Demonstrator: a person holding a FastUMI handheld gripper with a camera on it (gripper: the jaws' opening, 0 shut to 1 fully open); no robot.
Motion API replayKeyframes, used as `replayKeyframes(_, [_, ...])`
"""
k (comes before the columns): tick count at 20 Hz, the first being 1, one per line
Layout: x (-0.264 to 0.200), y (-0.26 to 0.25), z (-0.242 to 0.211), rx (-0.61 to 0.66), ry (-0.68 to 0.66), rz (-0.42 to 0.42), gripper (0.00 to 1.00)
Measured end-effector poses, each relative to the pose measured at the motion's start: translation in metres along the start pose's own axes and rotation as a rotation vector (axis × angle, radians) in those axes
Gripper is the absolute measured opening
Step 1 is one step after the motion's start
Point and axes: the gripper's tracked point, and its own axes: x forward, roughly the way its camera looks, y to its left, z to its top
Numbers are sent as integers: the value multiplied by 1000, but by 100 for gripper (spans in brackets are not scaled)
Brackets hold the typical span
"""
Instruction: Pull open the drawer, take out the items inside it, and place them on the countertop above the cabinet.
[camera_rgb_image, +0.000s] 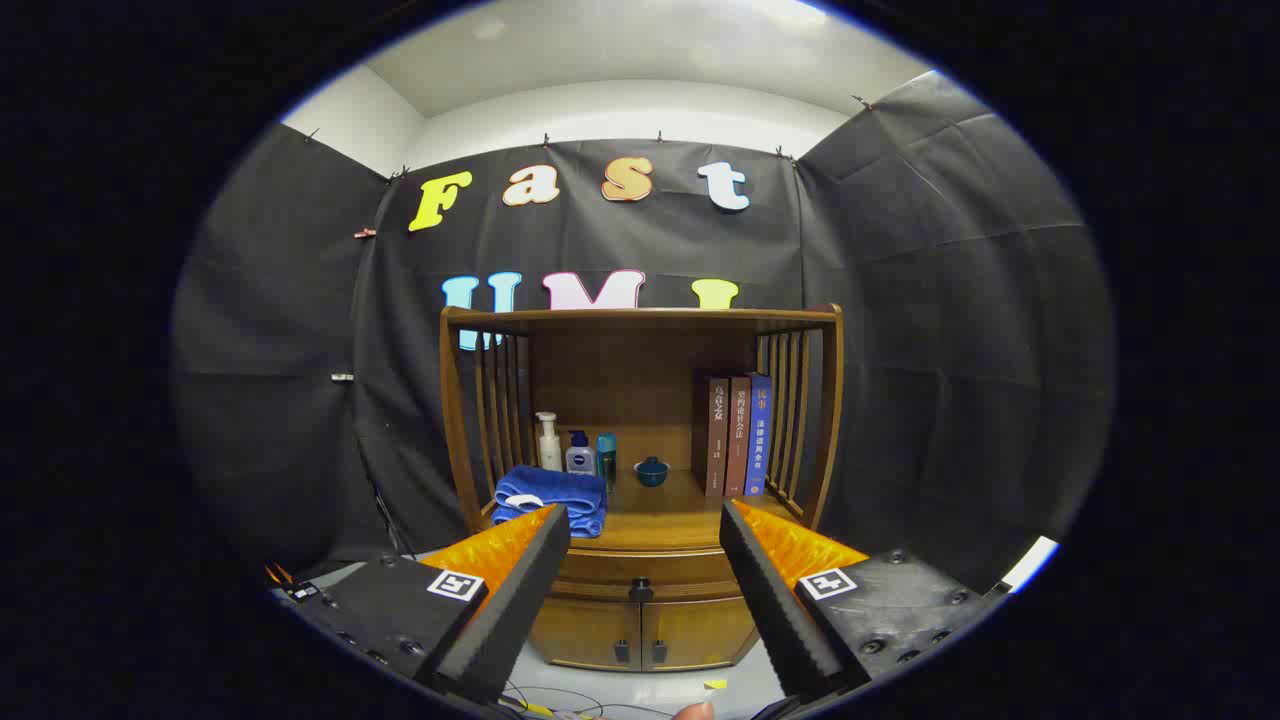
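Note:
A wooden cabinet (640, 440) stands ahead against the booth wall, well beyond my fingers. Its drawer (645, 578) sits shut under the countertop (665, 520), with a small dark knob (641, 590) at its middle. Two lower doors (640, 632) are shut below it. My gripper (645, 535) is open, fingers wide apart, nothing between them; the drawer front shows in the gap. The drawer's contents are hidden.
On the countertop lie a folded blue towel (550, 497), a white pump bottle (548, 443), a small blue-capped bottle (580, 455), a teal bottle (606, 455), a small blue bowl (652, 471) and three upright books (738, 435). Slatted wooden sides frame the shelf. Cables lie on the floor.

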Motion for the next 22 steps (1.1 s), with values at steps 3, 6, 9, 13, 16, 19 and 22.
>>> replayKeyframes(3, [0, 1, 0, 0, -2, 1, 99])
replayKeyframes(6, [1, 3, -3, -2, 9, 4, 98])
replayKeyframes(9, [2, 2, -4, -8, 7, -2, 98])
replayKeyframes(13, [0, 3, -6, -3, 11, 1, 99])
replayKeyframes(16, [-1, 3, -6, -7, 12, -3, 99])
replayKeyframes(19, [-1, 2, -4, -5, 5, -5, 98])
replayKeyframes(22, [1, 7, -2, 4, -9, 9, 99])
